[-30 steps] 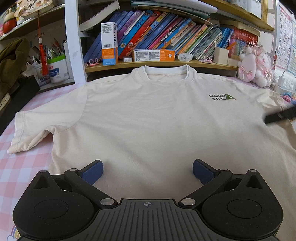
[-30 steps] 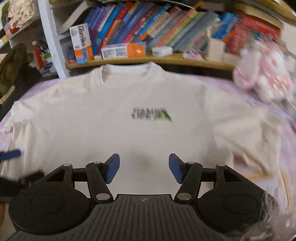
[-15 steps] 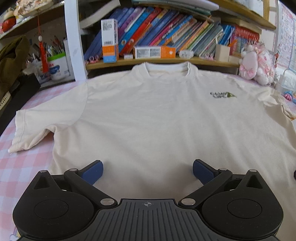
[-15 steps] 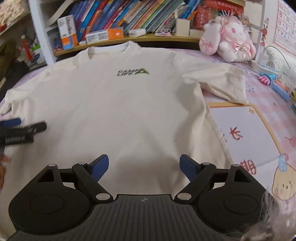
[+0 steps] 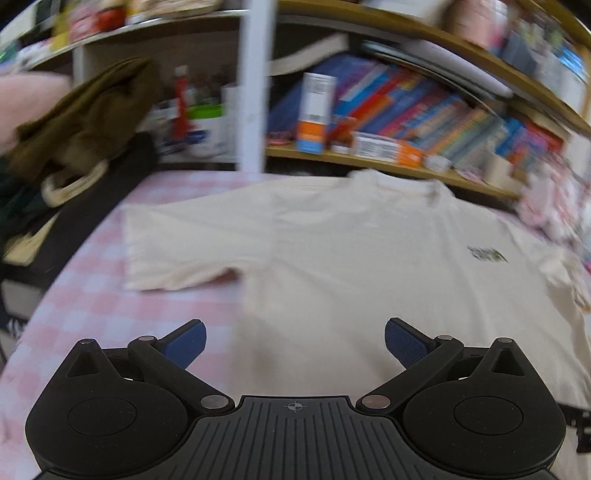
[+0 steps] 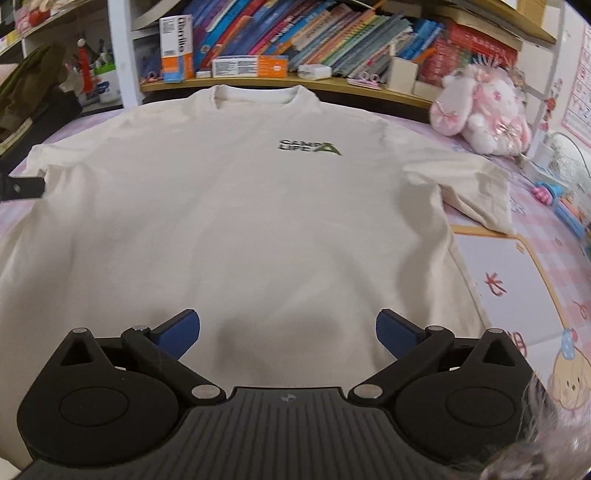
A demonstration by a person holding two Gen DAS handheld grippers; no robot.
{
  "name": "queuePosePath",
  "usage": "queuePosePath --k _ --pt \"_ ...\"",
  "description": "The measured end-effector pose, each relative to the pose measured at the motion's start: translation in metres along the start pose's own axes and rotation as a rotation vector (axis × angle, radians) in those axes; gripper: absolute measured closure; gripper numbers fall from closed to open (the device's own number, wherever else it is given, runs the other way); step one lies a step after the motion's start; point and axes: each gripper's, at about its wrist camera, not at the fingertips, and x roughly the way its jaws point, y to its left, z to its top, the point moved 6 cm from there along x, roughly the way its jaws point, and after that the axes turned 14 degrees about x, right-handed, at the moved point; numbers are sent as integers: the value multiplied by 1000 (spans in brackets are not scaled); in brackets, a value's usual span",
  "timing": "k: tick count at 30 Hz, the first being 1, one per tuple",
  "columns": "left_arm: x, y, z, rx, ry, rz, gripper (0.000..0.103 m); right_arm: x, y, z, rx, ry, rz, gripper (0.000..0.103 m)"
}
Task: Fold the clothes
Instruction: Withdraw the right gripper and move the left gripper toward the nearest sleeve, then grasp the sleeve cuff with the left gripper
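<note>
A cream shirt [image 6: 236, 221] lies flat, front up, on the pink checked table [image 5: 122, 317], spread out ready for folding. Its collar points at the bookshelf [image 6: 332, 79]. The right gripper [image 6: 287, 334] is opening wide over the hem, holding nothing. The left gripper [image 5: 294, 343] is spread wide and empty near the side edge.

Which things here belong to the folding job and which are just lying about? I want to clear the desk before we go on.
For the job:
- cream T-shirt, spread flat
- left gripper, open, empty
- right gripper, jaws opening, nothing between them

Lying about:
- pink plush rabbit
- books on the shelf
- orange boxes
- olive garment beside the table
</note>
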Motion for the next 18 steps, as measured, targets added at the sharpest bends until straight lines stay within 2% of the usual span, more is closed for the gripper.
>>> queuePosePath --k 11,18 --pt "5 86 -8 -294 26 105 3 8 16 4 -33 13 26 0" --pt "15 108 -8 -329 38 153 3 15 9 7 18 33 16 0"
